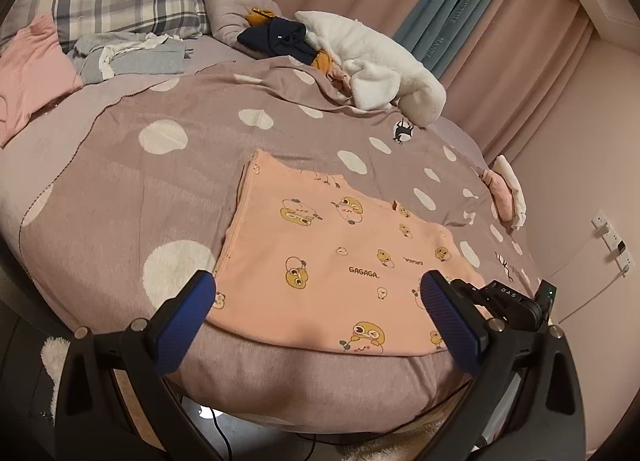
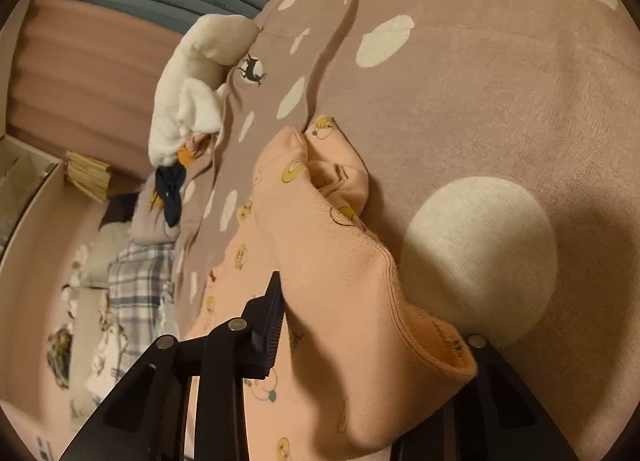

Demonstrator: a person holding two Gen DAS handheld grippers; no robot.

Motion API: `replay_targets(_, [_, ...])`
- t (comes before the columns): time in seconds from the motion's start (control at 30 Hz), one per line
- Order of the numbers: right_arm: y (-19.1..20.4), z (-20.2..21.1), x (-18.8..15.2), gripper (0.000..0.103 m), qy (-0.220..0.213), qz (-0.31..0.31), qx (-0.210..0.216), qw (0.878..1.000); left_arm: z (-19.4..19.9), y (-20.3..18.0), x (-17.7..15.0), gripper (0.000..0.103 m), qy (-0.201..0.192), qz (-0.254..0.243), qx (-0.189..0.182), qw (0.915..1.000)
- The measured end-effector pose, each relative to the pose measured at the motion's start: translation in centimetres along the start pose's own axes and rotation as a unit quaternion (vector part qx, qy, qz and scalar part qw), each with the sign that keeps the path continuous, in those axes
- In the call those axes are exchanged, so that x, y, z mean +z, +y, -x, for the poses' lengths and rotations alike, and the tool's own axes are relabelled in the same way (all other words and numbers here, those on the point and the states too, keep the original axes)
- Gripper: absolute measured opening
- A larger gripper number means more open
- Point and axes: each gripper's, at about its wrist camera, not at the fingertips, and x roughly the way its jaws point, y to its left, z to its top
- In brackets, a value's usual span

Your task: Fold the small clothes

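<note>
On the bed, near its front edge, a peach top (image 1: 320, 245) printed with yellow ducks is lying mostly flat on a mauve blanket (image 1: 160, 181) dotted with white spots. Its left edge is showing a straight fold line, and the word GAGAGA is reading across the lower middle. The left gripper (image 1: 316, 309) is hovering above the near part of the top with its blue pads (image 1: 188, 317) standing wide apart and nothing between them; whether the pads are touching the cloth cannot be told. At the right edge of the left view the right gripper (image 1: 516, 301) is showing as a black body sitting at the top's right side. In the right view, which is rolled sideways, the right gripper (image 2: 372, 325) is pinching a bunched fold of the top (image 2: 340, 301): one finger (image 2: 268, 325) is pressing against the cloth, while the other finger is hidden behind the fabric, so the cloth is draping over it and lifting clear of the blanket (image 2: 480, 81). A ribbed hem with an orange inside is curling out beside the hidden finger. Farther back, a white fleece (image 1: 372, 65) is lying in a heap with a navy garment (image 1: 276, 39) just beside it. A plaid pillow (image 1: 132, 1) is sitting at the head of the bed, with a grey garment (image 1: 132, 57) and a pink garment (image 1: 32, 65) in front of it. Pink curtains (image 1: 500, 61) with a blue curtain (image 1: 452, 1) between them are hanging behind the bed.
</note>
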Motion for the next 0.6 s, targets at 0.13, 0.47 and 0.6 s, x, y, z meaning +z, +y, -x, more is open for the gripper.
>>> replay_targets(0.13, [0.6,0.0,0.0,0.028,-0.001,0.012,-0.004,1.0,0.1,0.0,0.0,0.102,0.003,-0.002,0.001,1.0])
replay_targets(0.47, [3.6,0.6,0.3,0.022,-0.015,0.073,-0.023,0.997,0.2,0.6,-0.1,0.102,0.009,0.007,0.019,0.9997])
replay_targets(0.6, [5.1,0.6,0.3,0.022,-0.014,0.093,-0.012,0.996,0.1,1.0,-0.1,0.102,0.011,0.01,0.025,0.9996])
